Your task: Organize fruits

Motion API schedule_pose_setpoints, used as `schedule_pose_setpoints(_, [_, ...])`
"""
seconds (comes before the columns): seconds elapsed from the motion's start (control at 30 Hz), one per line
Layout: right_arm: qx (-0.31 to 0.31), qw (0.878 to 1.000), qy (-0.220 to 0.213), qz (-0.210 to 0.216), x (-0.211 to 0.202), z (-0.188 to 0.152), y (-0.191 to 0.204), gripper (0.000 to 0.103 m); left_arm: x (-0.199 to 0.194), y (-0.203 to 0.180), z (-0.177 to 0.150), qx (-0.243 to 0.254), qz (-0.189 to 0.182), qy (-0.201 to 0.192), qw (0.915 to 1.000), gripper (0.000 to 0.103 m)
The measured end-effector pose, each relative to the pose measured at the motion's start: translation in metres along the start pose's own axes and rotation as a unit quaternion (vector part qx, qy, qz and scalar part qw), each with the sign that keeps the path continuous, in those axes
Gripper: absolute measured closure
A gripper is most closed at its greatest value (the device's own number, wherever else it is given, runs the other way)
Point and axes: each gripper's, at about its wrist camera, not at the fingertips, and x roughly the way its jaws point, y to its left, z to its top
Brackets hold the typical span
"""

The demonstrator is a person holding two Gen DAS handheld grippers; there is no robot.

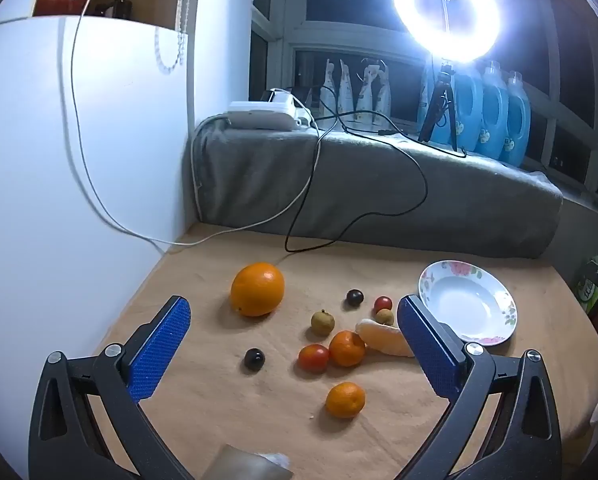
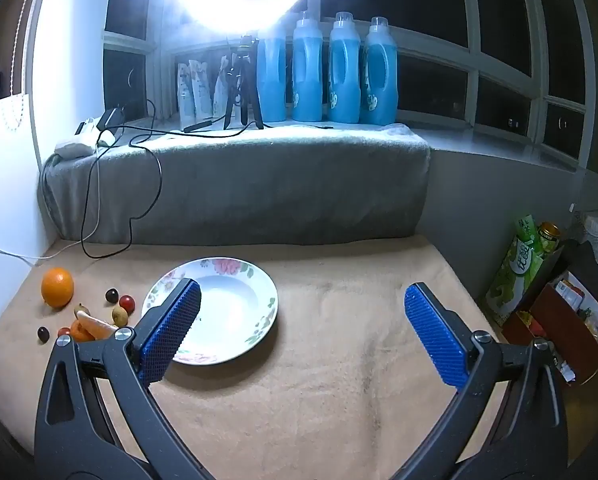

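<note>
Fruits lie scattered on a tan cloth: a big orange [image 1: 257, 289], two small mandarins [image 1: 347, 348] [image 1: 345, 399], cherry tomatoes [image 1: 313, 357] [image 1: 383, 303], dark grapes [image 1: 254, 358] [image 1: 355, 297], two longans [image 1: 322, 322] [image 1: 384, 316] and a pomelo segment [image 1: 383, 339]. An empty white floral plate [image 1: 495, 322] sits to their right. My left gripper [image 1: 295, 320] is open above the fruits, empty. My right gripper [image 2: 303, 312] is open and empty; its left finger [image 2: 171, 332] overlaps the plate [image 2: 255, 304]. The orange [image 2: 57, 287] shows at far left.
A grey-covered ledge [image 1: 379, 184] runs behind the table with cables [image 1: 299, 216], a ring light on a tripod [image 1: 445, 12] and blue detergent bottles [image 2: 327, 72]. A white wall [image 1: 59, 160] stands on the left. Boxes and drink cartons [image 2: 539, 280] stand off the table's right edge.
</note>
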Motion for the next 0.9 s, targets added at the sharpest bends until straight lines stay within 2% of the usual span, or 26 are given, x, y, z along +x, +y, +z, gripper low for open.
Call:
schedule_pose_setpoints(0.1, [0.0,1.0,0.001,0.003,0.0,0.0,0.0,0.0,0.006,0.012,0.003,-0.023,-0.004,0.014,0.9996,0.0])
schedule_pose_setpoints(0.2, [-0.002,1.0,0.002,0.004,-0.002,0.005,-0.002,0.0,0.01,0.019,0.005,-0.024,-0.001,0.017,0.9996,0.0])
schedule_pose_setpoints(0.9, [-0.005,1.0,0.0,0.004,0.003,0.003,0.009,0.0,0.009,0.011,-0.001,-0.025,0.009,0.006,0.9996,0.0])
